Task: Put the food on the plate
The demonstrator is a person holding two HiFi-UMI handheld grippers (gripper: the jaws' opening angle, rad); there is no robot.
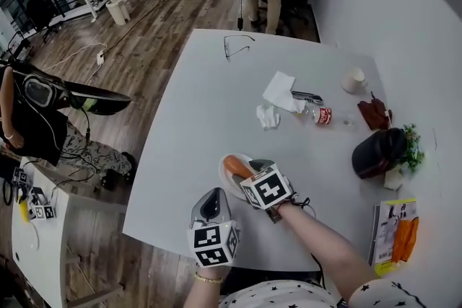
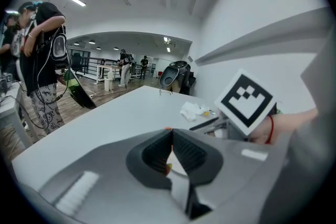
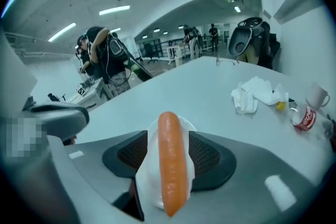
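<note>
An orange sausage (image 1: 234, 166) lies on a small white plate (image 1: 223, 180) near the front edge of the white table (image 1: 202, 119). In the right gripper view the sausage (image 3: 170, 165) stretches lengthwise across the plate (image 3: 149, 178), between the two dark pads. My right gripper (image 1: 249, 171) (image 3: 168, 157) stands open around it, and white plate shows on both sides of the sausage. My left gripper (image 1: 211, 202) (image 2: 170, 136) hovers just in front of the plate with its pads together and nothing between them.
Further back on the table lie crumpled tissues (image 1: 268, 115), a white napkin (image 1: 279, 90), a small red-labelled bottle (image 1: 322, 115), a pair of glasses (image 1: 237, 45) and a white cup (image 1: 354, 80). A dark pot (image 1: 378, 151) and a printed packet (image 1: 394, 231) sit at the right. A person stands at left.
</note>
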